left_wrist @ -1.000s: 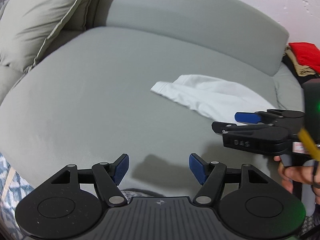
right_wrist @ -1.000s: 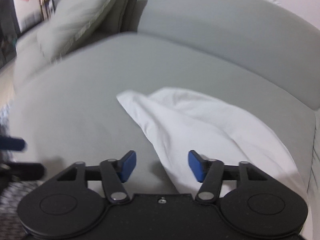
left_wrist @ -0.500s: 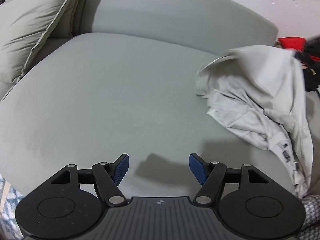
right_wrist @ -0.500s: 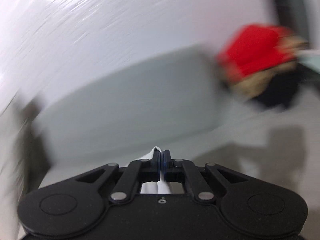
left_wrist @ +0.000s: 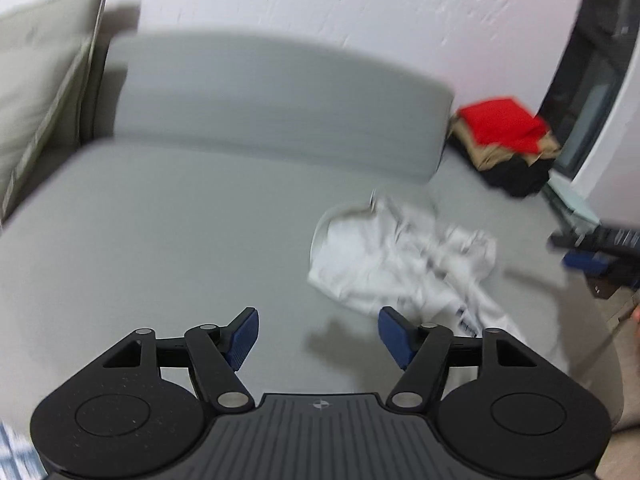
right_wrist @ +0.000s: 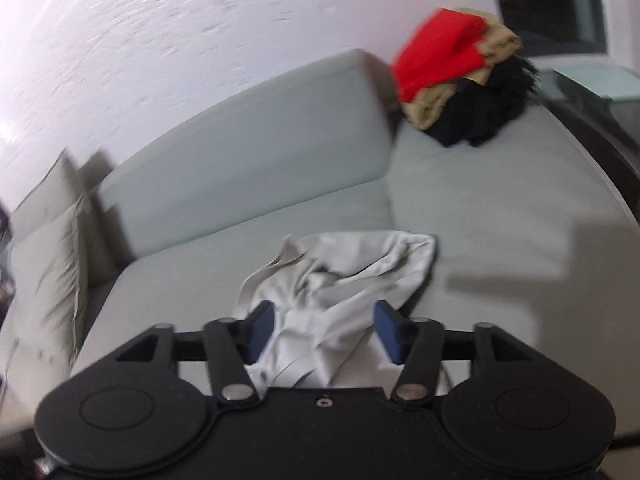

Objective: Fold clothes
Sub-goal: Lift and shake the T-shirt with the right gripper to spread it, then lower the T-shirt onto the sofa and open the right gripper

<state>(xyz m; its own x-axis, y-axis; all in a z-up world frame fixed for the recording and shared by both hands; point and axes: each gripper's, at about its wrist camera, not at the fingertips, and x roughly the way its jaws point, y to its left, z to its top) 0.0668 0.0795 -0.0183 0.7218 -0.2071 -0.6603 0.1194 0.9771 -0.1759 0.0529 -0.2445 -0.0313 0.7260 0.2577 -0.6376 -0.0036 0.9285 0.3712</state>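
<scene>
A crumpled white garment (left_wrist: 404,260) lies on the grey sofa seat (left_wrist: 180,232), right of centre in the left wrist view. My left gripper (left_wrist: 318,336) is open and empty, just left of the garment's near edge. My right gripper (right_wrist: 324,330) is open, and the garment (right_wrist: 340,280) lies loose in a heap between and beyond its blue pads. The right gripper also shows at the right edge of the left wrist view (left_wrist: 588,250), apart from the garment.
A pile of red, tan and black clothes (right_wrist: 460,76) sits at the sofa's far right corner, also in the left wrist view (left_wrist: 504,140). A grey backrest cushion (left_wrist: 280,96) runs along the wall. A light pillow (left_wrist: 44,92) leans at the left.
The right gripper lifted the white garment while shut on it, then opened; the garment now lies crumpled on the seat. The left gripper stayed open and swung to the right.
</scene>
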